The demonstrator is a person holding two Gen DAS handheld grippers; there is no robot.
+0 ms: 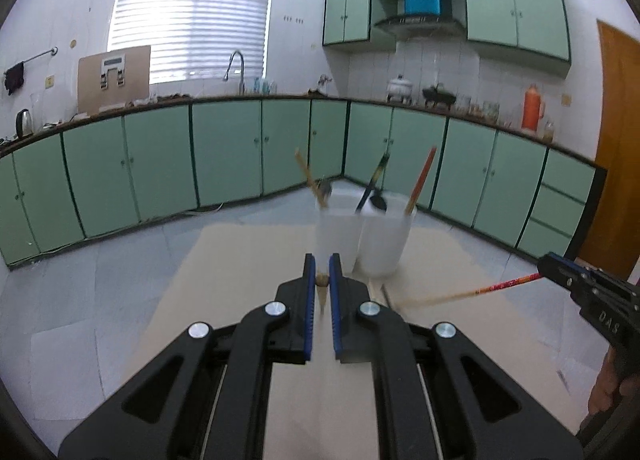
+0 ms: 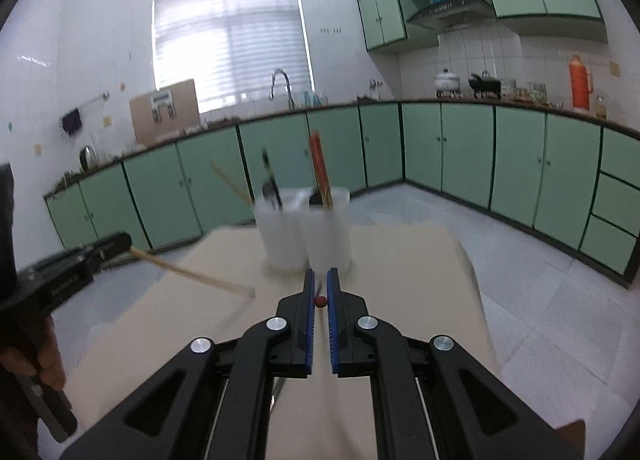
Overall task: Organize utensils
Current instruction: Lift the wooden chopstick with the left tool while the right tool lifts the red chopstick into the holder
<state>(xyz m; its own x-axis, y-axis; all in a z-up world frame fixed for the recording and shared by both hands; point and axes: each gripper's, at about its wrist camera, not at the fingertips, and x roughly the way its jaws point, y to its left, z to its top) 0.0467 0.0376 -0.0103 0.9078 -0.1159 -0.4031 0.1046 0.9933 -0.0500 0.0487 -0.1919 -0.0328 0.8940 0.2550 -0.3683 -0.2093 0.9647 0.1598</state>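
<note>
Both claws are clamped on chopsticks. My left gripper point(image 1: 322, 280) pinches a pale wooden chopstick point(image 2: 192, 274) end-on between its blue pads; from the right wrist camera I see that stick reaching out from the gripper, slanting down over the table. My right gripper point(image 2: 320, 292) squeezes a red chopstick point(image 1: 500, 287), whose round red end shows between the blue pads, and the left wrist camera shows its patterned red shaft fading to tan toward the far tip.

Just beyond both grippers, two white translucent cups point(image 1: 360, 240) stand touching side by side on the beige table point(image 2: 400, 260). From the left camera, the left cup holds tan chopsticks and a dark utensil I cannot make out; the right cup holds a black spoon point(image 1: 374, 192) and a leaning red chopstick.

Behind the table I see a grey floor, green cabinets point(image 1: 160, 160) under a dark counter, a tap point(image 1: 236, 68), a blinded window and an orange flask point(image 1: 534, 108).
</note>
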